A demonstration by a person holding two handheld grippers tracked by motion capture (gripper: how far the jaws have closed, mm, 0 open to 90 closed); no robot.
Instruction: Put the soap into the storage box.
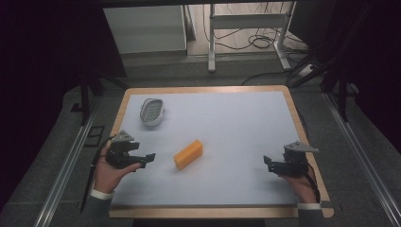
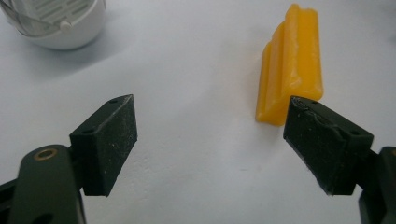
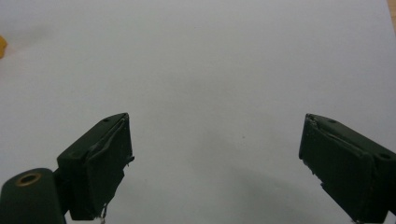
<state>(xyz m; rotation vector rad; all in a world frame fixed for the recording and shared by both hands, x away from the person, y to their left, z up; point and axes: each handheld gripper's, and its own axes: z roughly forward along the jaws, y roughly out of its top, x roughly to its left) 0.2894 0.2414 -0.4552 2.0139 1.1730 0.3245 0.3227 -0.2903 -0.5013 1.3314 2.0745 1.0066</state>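
A yellow-orange soap bar [image 1: 188, 154] lies flat near the middle of the white table top [image 1: 227, 127]. In the left gripper view the soap bar [image 2: 292, 65] sits just beyond the right jaw. My left gripper [image 1: 150, 157] is open a short way left of the bar, with nothing between its jaws; in its own view the left gripper [image 2: 210, 126] stands over bare table. A white soap dish [image 1: 152, 112] with a slotted insert stands at the back left, and the soap dish [image 2: 56, 21] shows at top left. My right gripper [image 1: 267, 163] is open at the right, empty, the right gripper [image 3: 215, 140] over bare table.
A wooden rim [image 1: 208, 89] frames the white top. Beyond the table stand a white cabinet [image 1: 146, 28], a desk frame [image 1: 246, 23] and floor cables. A sliver of the soap bar [image 3: 2, 46] shows at the left edge of the right gripper view.
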